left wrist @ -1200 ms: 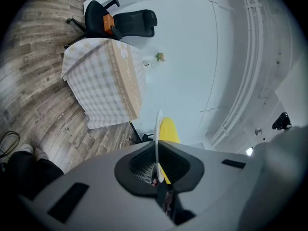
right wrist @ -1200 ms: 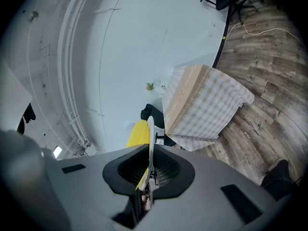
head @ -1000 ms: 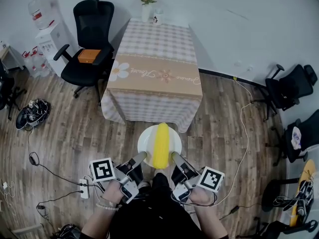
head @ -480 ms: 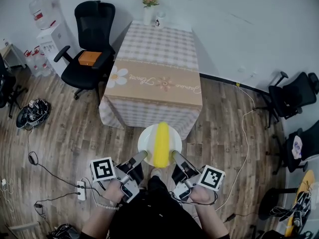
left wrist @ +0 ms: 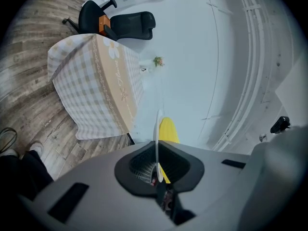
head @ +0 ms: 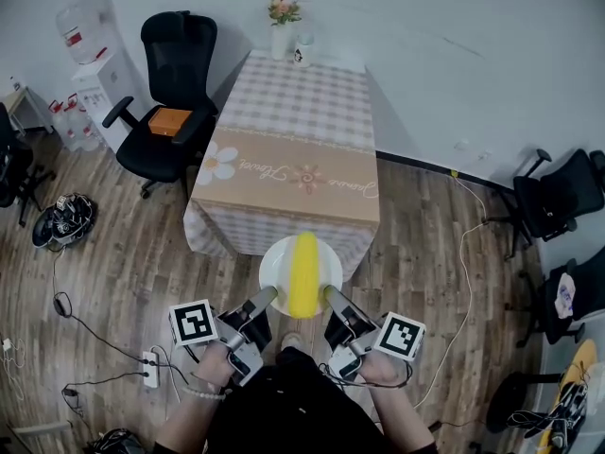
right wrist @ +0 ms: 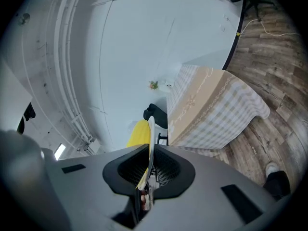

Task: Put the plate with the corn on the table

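1. Plate (head: 276,270) w/ corn (head: 304,274) was held in the air in front of the person, over the wood floor (head: 142,253), not yet on the counter (head: 293,130).
2. Key relation: the counter lay straight ahead, beyond the plate's far rim. In the head view that rim overlapped the cloth hanging off the counter's near end. How near the two really were, can't tell from that angle.
3. Corn's long axis ran away from the person, toward the counter and roughly along its length.
4. Left gripper (head: 263,299) had the plate's near-left rim and right gripper (head: 333,298) the near-right rim. Neither was nearer the counter, so it looked like a two-handed carry.
5. Left gripper view: jaws nearly together, pinching the thin plate edge, w/ corn showing just past it.
6. Right gripper view: same, jaws clamped on the rim w/ only the plate's thickness between.
7. Far end of the counter had a vase of flowers (head: 282,17) and a mug (head: 304,53), well apart from the plate. The near end looked bare.
8. Judgement: next move prob. needs the plate carried fwd and kept level so the corn doesn't roll.
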